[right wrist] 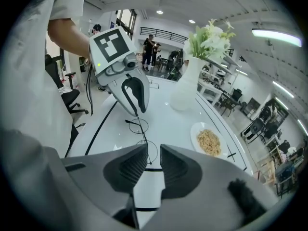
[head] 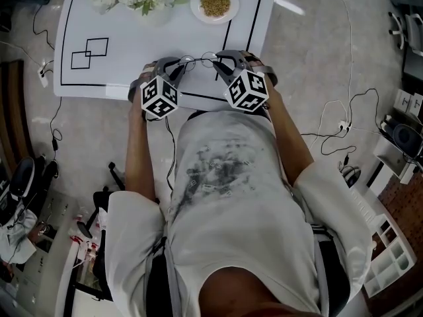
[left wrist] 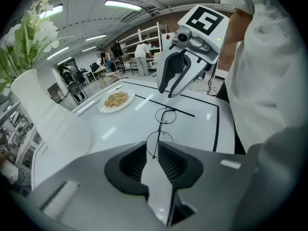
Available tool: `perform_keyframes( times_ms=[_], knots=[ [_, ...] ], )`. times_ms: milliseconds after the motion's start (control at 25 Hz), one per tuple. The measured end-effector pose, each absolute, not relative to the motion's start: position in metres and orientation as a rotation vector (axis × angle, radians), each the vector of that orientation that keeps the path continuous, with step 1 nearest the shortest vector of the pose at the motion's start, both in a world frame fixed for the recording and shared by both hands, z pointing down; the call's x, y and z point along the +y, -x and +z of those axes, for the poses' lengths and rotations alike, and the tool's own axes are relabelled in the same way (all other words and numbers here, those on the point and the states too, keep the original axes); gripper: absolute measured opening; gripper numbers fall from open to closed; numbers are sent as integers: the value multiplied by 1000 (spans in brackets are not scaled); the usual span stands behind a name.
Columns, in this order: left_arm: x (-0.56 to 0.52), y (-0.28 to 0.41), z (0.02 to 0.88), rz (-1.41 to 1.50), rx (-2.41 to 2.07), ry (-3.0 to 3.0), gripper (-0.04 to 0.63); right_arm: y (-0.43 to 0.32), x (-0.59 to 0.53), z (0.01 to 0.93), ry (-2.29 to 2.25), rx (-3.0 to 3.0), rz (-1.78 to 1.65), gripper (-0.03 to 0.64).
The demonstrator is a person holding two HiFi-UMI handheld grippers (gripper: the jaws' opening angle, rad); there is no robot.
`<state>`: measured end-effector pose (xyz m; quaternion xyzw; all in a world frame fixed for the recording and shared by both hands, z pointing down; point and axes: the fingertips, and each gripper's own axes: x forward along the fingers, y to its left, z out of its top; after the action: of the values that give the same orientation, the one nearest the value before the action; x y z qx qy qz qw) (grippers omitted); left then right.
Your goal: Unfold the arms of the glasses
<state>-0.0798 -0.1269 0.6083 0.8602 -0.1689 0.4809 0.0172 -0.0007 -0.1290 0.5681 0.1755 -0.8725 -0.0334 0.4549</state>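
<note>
Left gripper (left wrist: 153, 150): jaws parted by a narrow gap, with one end of the glasses (left wrist: 161, 129) between them, not clamped.
Right gripper (right wrist: 154, 153): jaws likewise slightly parted at the other end.
Glasses: near the white table's (head: 132, 51) front edge, between both grippers.

Premises: an open-plan lab or workshop hall. Evidence: a white bench (head: 119, 25) marked with black lines, cables (head: 323, 114) trailing over a bare floor (head: 310, 51), ceiling strip lights (left wrist: 121, 5), open shelving (left wrist: 150, 36), and people (left wrist: 142, 57) standing among equipment beyond.
</note>
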Motion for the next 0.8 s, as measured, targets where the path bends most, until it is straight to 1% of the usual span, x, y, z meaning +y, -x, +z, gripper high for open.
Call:
perform_keyframes(
  times_ms=[800],
  knots=[
    [-125, 78, 627, 1667, -343, -2658, 84, -6, -129, 596, -296, -2106, -53, 94]
  ],
)
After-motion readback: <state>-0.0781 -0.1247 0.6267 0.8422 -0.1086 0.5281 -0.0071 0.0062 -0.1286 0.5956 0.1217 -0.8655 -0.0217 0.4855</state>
